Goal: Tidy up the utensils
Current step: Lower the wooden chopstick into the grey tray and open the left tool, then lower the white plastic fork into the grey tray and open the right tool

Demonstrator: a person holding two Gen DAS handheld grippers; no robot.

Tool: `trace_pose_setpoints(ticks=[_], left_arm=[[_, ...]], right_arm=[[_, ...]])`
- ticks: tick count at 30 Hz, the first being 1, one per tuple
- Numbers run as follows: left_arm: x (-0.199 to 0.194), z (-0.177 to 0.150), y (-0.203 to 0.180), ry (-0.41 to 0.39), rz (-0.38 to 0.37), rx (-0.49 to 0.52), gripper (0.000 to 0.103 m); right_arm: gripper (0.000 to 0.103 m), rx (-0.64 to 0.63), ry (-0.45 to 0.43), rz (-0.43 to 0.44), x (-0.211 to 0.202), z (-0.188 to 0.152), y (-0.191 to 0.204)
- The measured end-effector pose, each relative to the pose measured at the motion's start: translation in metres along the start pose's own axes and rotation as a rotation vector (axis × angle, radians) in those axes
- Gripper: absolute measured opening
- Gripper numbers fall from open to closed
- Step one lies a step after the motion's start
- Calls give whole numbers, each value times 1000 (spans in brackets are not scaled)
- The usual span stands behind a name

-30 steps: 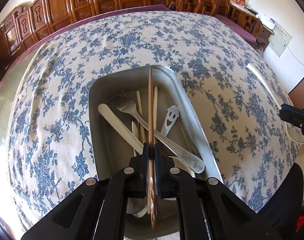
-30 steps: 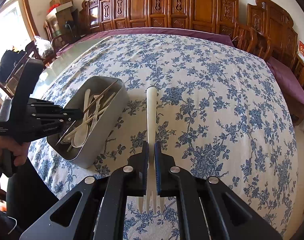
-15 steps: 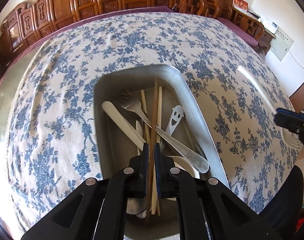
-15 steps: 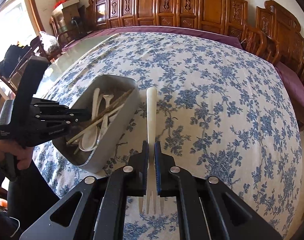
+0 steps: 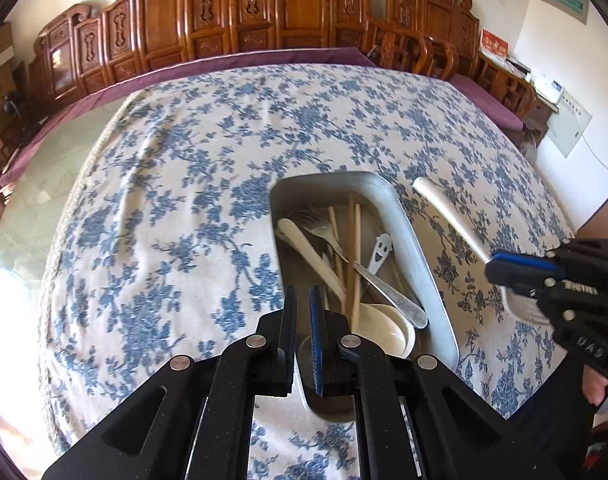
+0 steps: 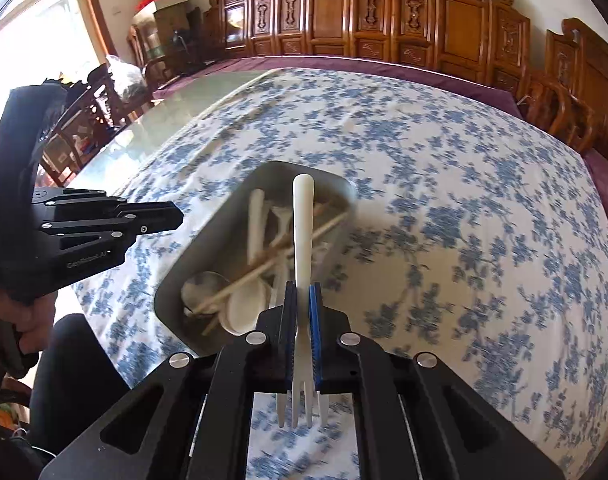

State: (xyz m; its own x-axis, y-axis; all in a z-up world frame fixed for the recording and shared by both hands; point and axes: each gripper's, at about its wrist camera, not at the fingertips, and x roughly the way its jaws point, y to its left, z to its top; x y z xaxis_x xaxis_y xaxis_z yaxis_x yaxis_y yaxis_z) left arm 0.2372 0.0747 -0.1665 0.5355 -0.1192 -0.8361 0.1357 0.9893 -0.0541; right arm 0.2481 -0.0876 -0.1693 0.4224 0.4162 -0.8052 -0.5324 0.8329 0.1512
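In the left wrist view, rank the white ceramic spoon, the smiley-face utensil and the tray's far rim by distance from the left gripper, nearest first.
From the left gripper:
1. White ceramic spoon, just right of the fingertips, at the tray's near end.
2. Smiley-face utensil, mid-tray, right side.
3. Tray's far rim, farthest ahead.

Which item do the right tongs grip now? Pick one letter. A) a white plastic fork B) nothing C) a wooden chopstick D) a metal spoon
A: in the right wrist view the right tongs are shut on the white plastic fork, handle pointing forward over the metal tray and tines trailing back below the pads.
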Motion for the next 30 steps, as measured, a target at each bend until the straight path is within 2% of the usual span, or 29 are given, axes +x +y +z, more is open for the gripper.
trace_pose_setpoints(ticks=[6,10,14,23,30], left_arm=[[-14,-4,18,-25,13,-34,29],[-18,-7,30,-41,29,-71,51],[-20,-11,45,-52,59,-102,62],[-25,-20,69,-54,88,-140,64],[-29,-28,75,-49,102,-150,64]], right_arm=[[8,-21,13,28,14,7,25],[8,-23,23,40,23,9,36],[8,-14,30,50,30,12,43],[8,77,51,91,52,21,45],[8,150,77,89,76,22,42]])
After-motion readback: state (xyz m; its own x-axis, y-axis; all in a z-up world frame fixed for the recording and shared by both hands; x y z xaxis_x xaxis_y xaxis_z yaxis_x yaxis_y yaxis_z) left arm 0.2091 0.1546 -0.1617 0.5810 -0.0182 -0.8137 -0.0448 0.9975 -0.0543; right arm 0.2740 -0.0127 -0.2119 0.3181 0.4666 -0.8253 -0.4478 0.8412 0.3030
